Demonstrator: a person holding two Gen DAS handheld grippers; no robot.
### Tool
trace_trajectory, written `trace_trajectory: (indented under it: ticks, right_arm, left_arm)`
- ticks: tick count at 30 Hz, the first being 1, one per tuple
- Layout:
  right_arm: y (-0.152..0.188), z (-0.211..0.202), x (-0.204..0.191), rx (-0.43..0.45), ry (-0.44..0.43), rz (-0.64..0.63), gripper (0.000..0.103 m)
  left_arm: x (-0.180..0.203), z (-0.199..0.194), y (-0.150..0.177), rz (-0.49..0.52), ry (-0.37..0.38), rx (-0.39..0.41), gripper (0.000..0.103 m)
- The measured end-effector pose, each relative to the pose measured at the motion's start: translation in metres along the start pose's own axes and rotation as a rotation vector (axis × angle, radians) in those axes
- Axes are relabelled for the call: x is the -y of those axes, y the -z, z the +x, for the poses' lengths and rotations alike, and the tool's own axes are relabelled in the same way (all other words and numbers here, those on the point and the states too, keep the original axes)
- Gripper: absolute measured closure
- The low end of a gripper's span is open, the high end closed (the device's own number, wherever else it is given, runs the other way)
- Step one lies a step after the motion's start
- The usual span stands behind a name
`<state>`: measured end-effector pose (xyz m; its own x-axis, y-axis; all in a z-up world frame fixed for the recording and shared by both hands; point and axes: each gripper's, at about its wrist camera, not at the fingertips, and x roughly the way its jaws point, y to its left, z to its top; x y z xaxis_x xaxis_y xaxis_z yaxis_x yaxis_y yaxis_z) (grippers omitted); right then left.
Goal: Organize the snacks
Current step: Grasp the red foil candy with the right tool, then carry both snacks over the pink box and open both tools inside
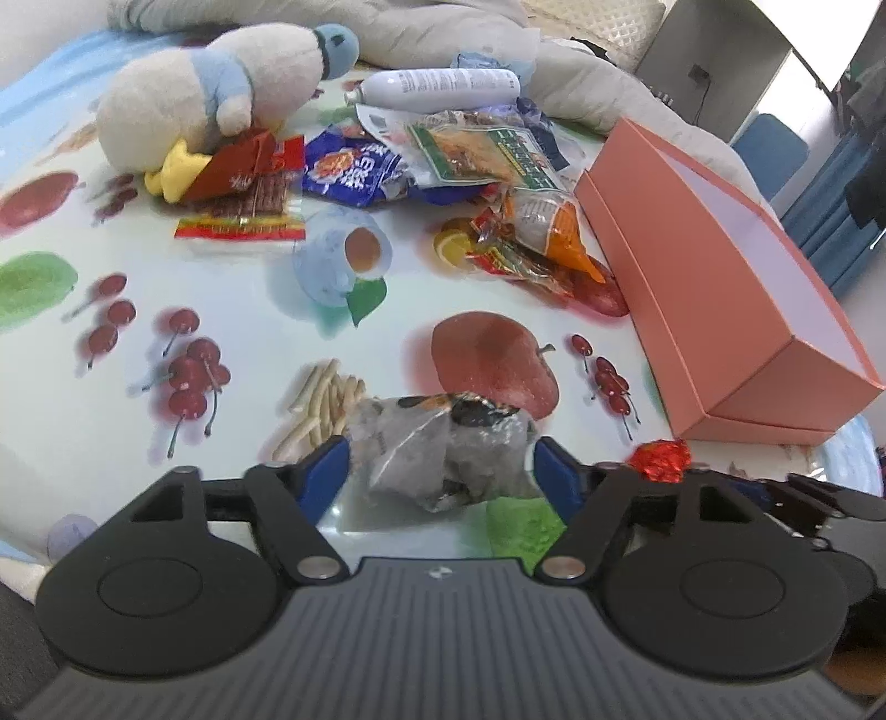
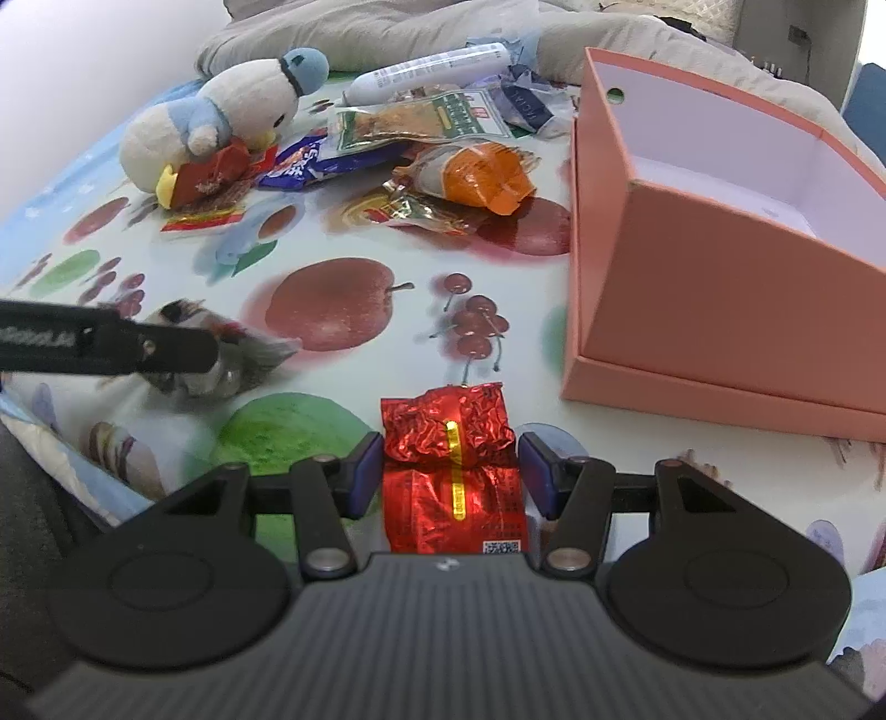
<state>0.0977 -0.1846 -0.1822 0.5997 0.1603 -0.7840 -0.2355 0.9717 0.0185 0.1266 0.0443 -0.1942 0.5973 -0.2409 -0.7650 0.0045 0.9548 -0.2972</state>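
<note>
Your left gripper [image 1: 440,462] straddles a crumpled silvery-clear snack bag [image 1: 443,448] on the fruit-print tablecloth [image 1: 232,288]; both blue pads sit right at the bag's sides and appear to press its crinkled film, so you seem to have hold of it, with the jaws at a middling width. Just beyond the left pad lies a loose bunch of pale stick snacks [image 1: 324,401]. Your right gripper [image 2: 449,471] brackets a red foil packet [image 2: 451,471] with a yellow strip down its middle; its left pad touches the foil's edge, while a thin gap shows on the right, so you cannot tell whether it is truly clamped. The packet lies flat on the cloth, near the front corner of the pink box [image 2: 692,310], which stands open on its lid with a white interior holding nothing visible. The remaining snacks are heaped well apart at the far side: an orange-and-clear packet [image 2: 476,174] lying on a red crinkled wrapper [image 2: 421,213], a green-bordered bag [image 2: 421,124], a blue bag [image 2: 296,163], and red packets tucked under a white-and-blue plush toy [image 2: 221,122]. A white bottle [image 2: 426,69] lies on its side behind them, against a grey cushion [image 2: 387,27].
</note>
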Motion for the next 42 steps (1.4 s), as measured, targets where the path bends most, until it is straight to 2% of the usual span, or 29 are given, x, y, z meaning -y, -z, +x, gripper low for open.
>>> trace_trajectory:
  ticks: [6, 9, 17, 22, 31, 39, 42]
  right_arm:
    - [0.001, -0.002, 0.004, -0.007, 0.004, 0.016, 0.047]
    - [-0.001, -0.007, 0.004, 0.002, 0.001, 0.021, 0.047]
    - [-0.013, -0.033, 0.002, 0.071, -0.005, 0.043, 0.047]
    - [-0.033, -0.055, 0.006, 0.13, -0.015, 0.078, 0.047]
    - [-0.068, -0.095, 0.016, 0.254, -0.004, 0.086, 0.047]
    - [-0.099, -0.124, 0.046, 0.346, 0.046, 0.104, 0.047]
    - [-0.111, -0.143, 0.057, 0.395, 0.07, 0.097, 0.047]
  left_arm:
    - [0.013, 0.001, 0.001, -0.003, -0.013, 0.014, 0.042]
    - [0.019, -0.001, 0.002, 0.006, -0.017, 0.022, 0.044]
    - [0.02, -0.013, -0.002, -0.023, 0.002, 0.03, 0.047]
    - [0.021, -0.024, -0.013, -0.04, 0.005, 0.043, 0.047]
    - [0.04, -0.052, -0.05, -0.031, 0.046, 0.12, 0.047]
    - [0.085, -0.081, -0.102, 0.035, 0.109, 0.231, 0.047]
    - [0.111, -0.101, -0.122, 0.095, 0.13, 0.304, 0.047]
